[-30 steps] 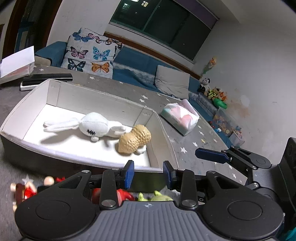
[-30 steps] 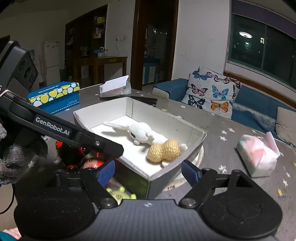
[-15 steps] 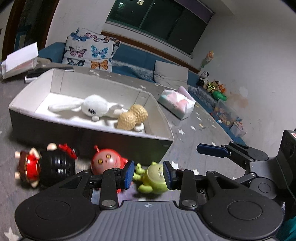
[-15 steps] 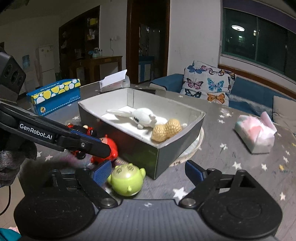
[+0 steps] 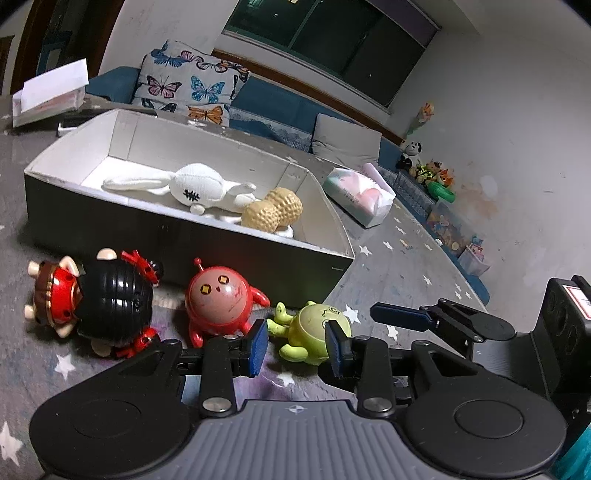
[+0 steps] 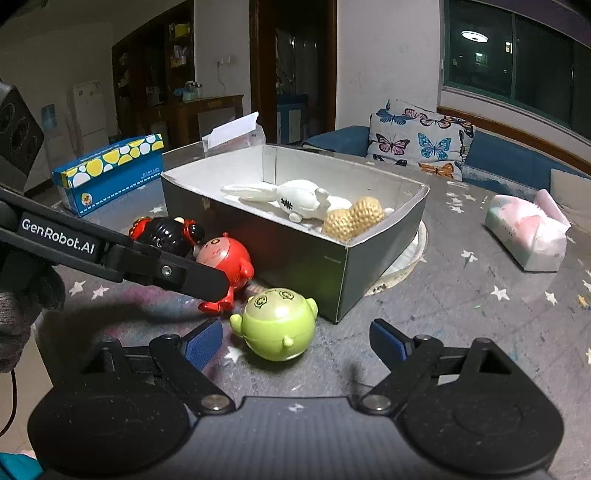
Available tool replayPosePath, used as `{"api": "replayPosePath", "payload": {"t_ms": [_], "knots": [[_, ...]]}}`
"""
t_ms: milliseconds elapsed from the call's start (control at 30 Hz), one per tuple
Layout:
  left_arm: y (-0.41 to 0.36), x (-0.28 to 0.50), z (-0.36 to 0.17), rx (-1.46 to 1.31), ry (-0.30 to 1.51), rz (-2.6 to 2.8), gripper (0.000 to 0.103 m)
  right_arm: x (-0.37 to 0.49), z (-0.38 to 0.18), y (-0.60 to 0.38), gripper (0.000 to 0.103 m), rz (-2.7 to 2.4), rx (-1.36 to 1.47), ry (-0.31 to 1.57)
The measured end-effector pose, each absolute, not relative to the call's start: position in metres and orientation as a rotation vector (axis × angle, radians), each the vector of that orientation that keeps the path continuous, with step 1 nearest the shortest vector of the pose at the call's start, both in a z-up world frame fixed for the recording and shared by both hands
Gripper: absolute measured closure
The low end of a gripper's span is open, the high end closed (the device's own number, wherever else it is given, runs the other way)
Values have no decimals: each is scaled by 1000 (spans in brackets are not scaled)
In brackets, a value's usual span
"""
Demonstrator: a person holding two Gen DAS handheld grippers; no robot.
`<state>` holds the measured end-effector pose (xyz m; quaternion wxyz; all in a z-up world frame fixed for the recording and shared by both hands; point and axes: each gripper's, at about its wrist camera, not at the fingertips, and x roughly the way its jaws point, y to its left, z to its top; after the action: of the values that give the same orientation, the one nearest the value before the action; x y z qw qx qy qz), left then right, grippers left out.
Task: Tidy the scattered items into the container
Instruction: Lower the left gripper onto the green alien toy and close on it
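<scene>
Glossy, rounded green toy (image 5: 314, 332) lies on the star-printed table (image 5: 399, 266) between the left gripper's (image 5: 295, 347) parted blue pads, at 6 o'clock of the cardboard box (image 5: 207, 240); contact unclear. Right gripper (image 6: 295, 339) spread wide.

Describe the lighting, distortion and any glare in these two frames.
Left wrist view: dim indoor light, strong fisheye bending of the open grey cardboard box, dark corners, a gloss highlight on the round red figure toy. Right wrist view: a ceiling lamp reflected in the dark window, soft shadow beside the round green figure toy.
</scene>
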<state>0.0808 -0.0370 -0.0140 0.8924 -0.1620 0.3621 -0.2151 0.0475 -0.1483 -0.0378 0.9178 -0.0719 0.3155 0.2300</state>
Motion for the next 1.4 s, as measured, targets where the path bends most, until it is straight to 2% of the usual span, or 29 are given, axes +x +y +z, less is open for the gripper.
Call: {"api": "replayPosePath", "payload": {"t_ms": [233,633,900,1233,1400], "knots": [[-40,80,-18,-337,766,-454,67,48,-42,-145,19,477,-138,655],[-41,82,-22,-337,779,-450,67,52,-48,-148,35,489,-91,663],[-43,86,-24,-339,787,-456,67,54,-50,-150,37,486,-66,661],[-50,91,-22,-336,787,-488,66,56,-52,-149,52,506,-36,660],[-55,93,-23,-329,797,-508,66,54,-53,-149,54,509,-32,659]]}}
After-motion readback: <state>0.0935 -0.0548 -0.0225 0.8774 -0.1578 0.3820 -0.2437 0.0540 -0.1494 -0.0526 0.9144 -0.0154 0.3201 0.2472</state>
